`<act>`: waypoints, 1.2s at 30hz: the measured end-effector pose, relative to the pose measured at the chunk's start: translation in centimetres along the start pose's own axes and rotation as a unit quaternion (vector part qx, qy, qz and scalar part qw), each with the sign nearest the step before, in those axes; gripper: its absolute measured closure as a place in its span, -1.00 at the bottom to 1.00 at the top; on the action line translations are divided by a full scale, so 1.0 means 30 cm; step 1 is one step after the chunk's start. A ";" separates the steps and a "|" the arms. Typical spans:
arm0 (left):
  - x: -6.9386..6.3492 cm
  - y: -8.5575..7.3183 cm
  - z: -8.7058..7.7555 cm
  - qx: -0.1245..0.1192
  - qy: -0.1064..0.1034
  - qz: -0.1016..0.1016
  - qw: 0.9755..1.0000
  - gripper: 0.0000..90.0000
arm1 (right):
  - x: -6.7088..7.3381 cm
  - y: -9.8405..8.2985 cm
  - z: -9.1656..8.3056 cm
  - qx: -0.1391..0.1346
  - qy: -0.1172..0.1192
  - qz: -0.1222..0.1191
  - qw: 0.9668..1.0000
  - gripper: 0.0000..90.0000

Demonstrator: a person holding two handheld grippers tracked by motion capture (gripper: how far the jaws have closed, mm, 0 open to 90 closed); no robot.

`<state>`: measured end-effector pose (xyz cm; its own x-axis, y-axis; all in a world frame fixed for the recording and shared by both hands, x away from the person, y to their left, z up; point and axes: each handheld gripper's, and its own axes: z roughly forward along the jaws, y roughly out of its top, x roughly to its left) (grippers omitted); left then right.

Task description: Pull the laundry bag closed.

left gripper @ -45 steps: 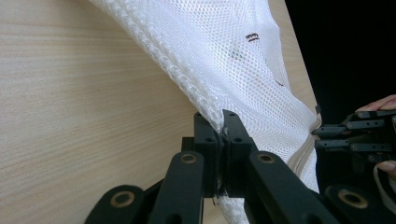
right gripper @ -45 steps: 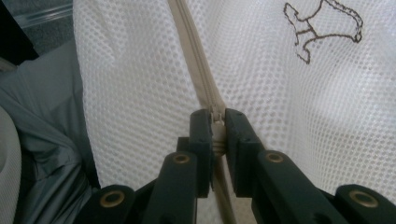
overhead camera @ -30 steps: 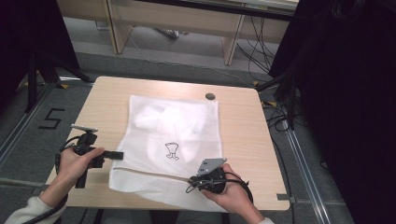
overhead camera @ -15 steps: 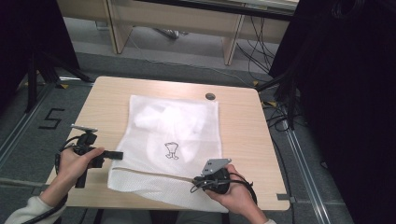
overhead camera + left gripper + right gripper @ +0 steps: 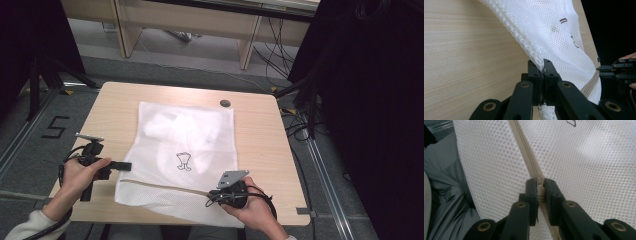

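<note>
White mesh laundry bag (image 5: 185,150) flat on table, roughly square, small dark printed logo (image 5: 183,161) near middle. Something white bunched inside, far half. Beige zipper (image 5: 529,157) runs along near edge; near strip hangs over table's near edge. Left near edge (image 5: 534,53) pinched and lifted a bit, mesh seam clamped. Zipper pull end near right also clamped.

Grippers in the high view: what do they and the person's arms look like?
Both are black. The left gripper and right gripper each trail a black cable and carry a grey plate. Up close, the linkage arms have brass-coloured pivots. A light sleeve covers the left forearm.
</note>
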<state>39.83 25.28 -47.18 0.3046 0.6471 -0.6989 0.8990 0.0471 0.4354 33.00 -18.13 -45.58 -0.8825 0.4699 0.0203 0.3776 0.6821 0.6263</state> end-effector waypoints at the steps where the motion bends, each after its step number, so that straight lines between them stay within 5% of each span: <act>1: -0.001 0.000 0.000 -0.001 0.000 -0.001 1.000 0.92 | 0.002 -0.001 -0.003 0.005 -0.007 0.009 1.000 0.84; 3: -0.011 -0.003 0.000 -0.001 0.002 -0.026 1.000 0.92 | -0.004 -0.003 -0.002 -0.005 0.001 -0.007 1.000 0.84; 7: -0.010 -0.003 0.000 0.000 0.001 -0.025 1.000 0.92 | -0.007 -0.010 -0.008 -0.002 -0.002 -0.002 1.000 0.84; 8: 0.001 0.000 0.001 0.000 0.000 0.001 1.000 0.92 | -0.008 -0.011 -0.010 -0.001 0.000 -0.002 1.000 0.84; 9: 0.000 0.000 0.000 0.000 0.000 0.000 1.000 0.92 | -0.010 -0.012 -0.011 0.002 -0.001 -0.006 1.000 0.84; 10: -0.011 -0.003 0.001 -0.002 0.003 -0.027 1.000 0.92 | -0.007 -0.014 -0.013 0.004 0.004 0.000 1.000 0.84; 36: -0.008 -0.003 0.003 0.000 0.005 -0.026 1.000 0.92 | -0.032 -0.050 -0.033 0.005 -0.003 0.008 1.000 0.84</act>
<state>39.70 25.05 -47.09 0.2539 0.6515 -0.7149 0.9137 0.0810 0.3983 33.02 -20.17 -45.76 -0.8748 0.4837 0.0262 0.3947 0.6803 0.6176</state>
